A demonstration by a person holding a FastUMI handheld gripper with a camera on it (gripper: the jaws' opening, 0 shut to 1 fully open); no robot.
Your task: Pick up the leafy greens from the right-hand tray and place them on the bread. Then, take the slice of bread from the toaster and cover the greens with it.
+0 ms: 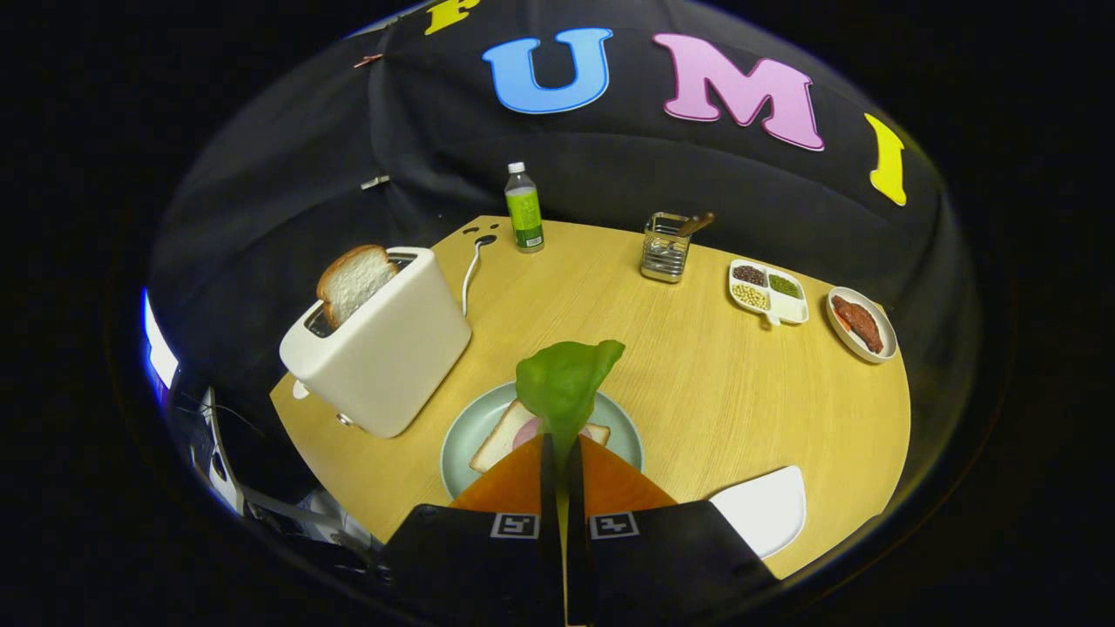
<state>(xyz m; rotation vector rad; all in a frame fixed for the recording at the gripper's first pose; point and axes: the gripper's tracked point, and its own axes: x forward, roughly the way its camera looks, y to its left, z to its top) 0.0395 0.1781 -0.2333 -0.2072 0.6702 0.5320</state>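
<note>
The leafy greens [568,383] hang pinched by their lower end between the two fingers of the gripper [562,448], which are pressed nearly together on the leaf, and the broad upper part of the leaf stands up above the fingertips. Taking the pale green plate [457,435] as the landmark, the leaf is held right over it, above the slice of bread [498,437] that lies flat on the plate with something pinkish on top of it, perhaps a slice of ham, though the leaf and fingers hide most of it. Whether the leaf already touches the bread is hard to tell from here. Just to the left of the plate stands the cream toaster [383,348], and a second slice of bread [353,280] sticks up from its slot. To the right of the plate, near the table's front edge, lies an empty white tray [766,509]. Beyond the plate, toward the back of the round wooden table [740,401], stands a bottle with a green label [524,209], and to its right a metal utensil holder [666,248]. Further right from the plate, at the far edge, sit a white divided dish of beans [768,292] and a small dish with reddish meat [861,324].
</note>
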